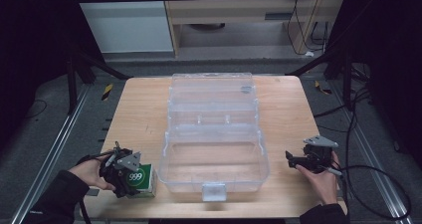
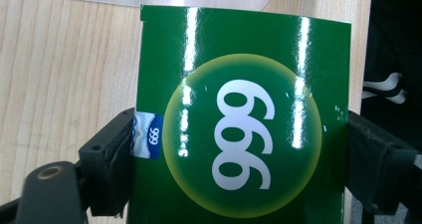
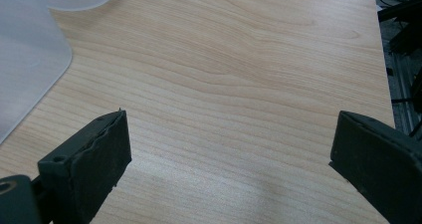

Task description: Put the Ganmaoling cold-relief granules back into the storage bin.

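Carton, green "999" box (image 2: 239,134): likely light, glossy, crushable; left tongs (image 2: 239,159) clamped across its sides; right tongs (image 3: 229,159) apart over table (image 3: 239,59).

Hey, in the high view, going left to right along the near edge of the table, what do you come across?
Left hand-held gripper → green box marked 999, clamped in it → clear plastic case, lid open → right hand-held gripper, open over bare wooden table.
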Demonstrator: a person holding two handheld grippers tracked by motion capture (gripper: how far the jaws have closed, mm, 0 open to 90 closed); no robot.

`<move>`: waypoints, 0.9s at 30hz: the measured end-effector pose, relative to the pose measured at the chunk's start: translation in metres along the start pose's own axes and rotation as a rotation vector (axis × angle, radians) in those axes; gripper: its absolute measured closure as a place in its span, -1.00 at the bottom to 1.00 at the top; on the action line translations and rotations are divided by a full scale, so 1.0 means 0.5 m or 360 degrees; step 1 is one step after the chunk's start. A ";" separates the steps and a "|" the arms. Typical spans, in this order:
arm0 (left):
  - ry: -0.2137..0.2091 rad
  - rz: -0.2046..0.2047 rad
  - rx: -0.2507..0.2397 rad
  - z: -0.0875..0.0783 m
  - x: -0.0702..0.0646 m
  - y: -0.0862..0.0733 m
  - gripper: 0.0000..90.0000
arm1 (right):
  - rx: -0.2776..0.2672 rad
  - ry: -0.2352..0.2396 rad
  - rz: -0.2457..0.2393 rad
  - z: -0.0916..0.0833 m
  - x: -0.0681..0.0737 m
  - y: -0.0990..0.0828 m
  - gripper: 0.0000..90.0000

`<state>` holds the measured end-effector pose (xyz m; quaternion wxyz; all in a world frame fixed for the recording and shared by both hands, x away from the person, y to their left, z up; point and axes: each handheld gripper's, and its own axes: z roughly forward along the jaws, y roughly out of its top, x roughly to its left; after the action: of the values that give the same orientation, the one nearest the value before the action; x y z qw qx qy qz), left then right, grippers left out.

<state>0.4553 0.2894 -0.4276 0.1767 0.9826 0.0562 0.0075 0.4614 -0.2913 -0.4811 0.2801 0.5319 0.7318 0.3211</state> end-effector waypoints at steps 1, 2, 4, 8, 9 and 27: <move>-0.0012 -0.0010 0.0000 -0.002 0.000 0.000 -0.69 | -0.0001 -0.0001 0.0000 0.000 0.000 0.000 -0.94; -0.0016 -0.0027 -0.0004 -0.005 -0.001 -0.001 -0.68 | -0.0001 0.0000 0.0001 -0.001 0.000 0.000 -0.94; -0.0017 -0.0042 -0.0022 -0.020 -0.004 0.002 -0.68 | 0.0000 -0.0003 0.0000 -0.001 -0.001 0.000 -0.94; -0.0010 -0.0046 -0.0035 -0.037 -0.008 0.007 -0.68 | 0.0002 -0.0002 0.0001 -0.001 -0.001 0.000 -0.94; -0.0009 -0.0050 -0.0045 -0.041 -0.009 0.008 -0.68 | 0.0003 -0.0002 0.0004 -0.001 0.000 0.000 -0.94; 0.0086 -0.0031 -0.0113 -0.168 -0.024 0.058 -0.68 | 0.0006 -0.0001 0.0005 -0.001 0.000 0.000 -0.94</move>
<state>0.4436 0.2903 -0.3387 0.2100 0.9746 0.0703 0.0343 0.4610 -0.2911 -0.4810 0.2788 0.5336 0.7314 0.3202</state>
